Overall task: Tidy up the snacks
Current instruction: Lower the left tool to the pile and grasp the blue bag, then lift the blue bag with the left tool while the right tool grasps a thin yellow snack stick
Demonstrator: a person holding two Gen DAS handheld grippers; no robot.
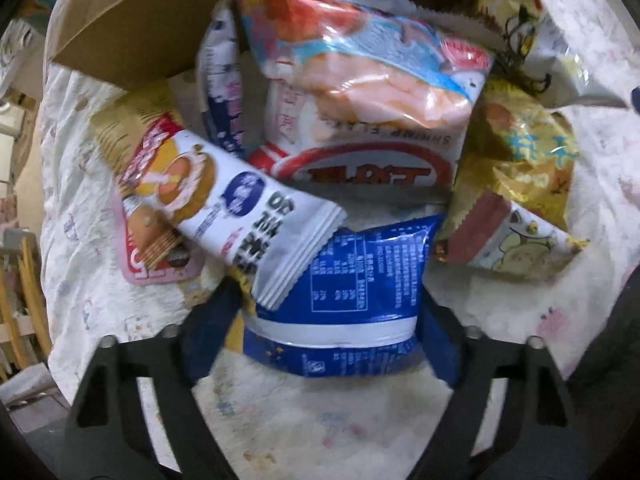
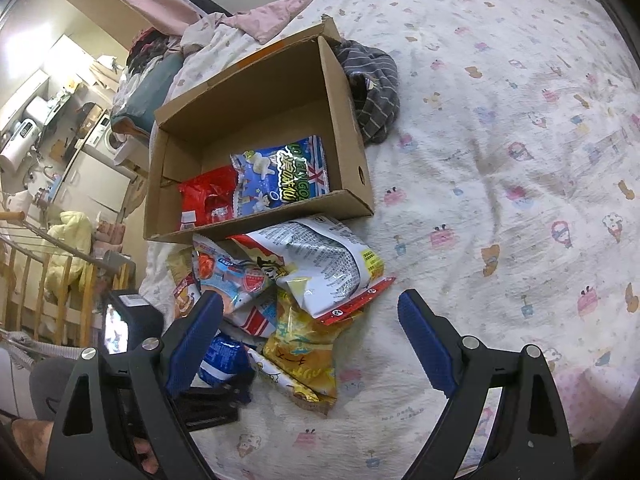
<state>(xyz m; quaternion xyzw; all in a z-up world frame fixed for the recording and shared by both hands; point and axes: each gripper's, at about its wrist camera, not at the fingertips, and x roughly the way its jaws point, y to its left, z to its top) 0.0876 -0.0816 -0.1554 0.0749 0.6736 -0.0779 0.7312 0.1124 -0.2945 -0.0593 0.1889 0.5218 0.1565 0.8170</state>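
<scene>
Two claws: left claw (image 1: 328, 316) brackets the blue foil snack packet (image 1: 352, 280), not visibly clamped; right claw (image 2: 312, 344) wide open, empty. Best pinch mid-packet, lift into brown cardboard box (image 2: 344, 92).

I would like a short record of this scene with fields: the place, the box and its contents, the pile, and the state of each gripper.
place: bed with a cartoon-print sheet
box: open cardboard box lying on the sheet
box contents: a red packet and a blue-and-white packet
pile: loose snack packets on the sheet just in front of the box
left gripper: jaws around a blue packet at the near edge of the pile; grip not confirmed
right gripper: open, holding nothing, beside the pile
</scene>
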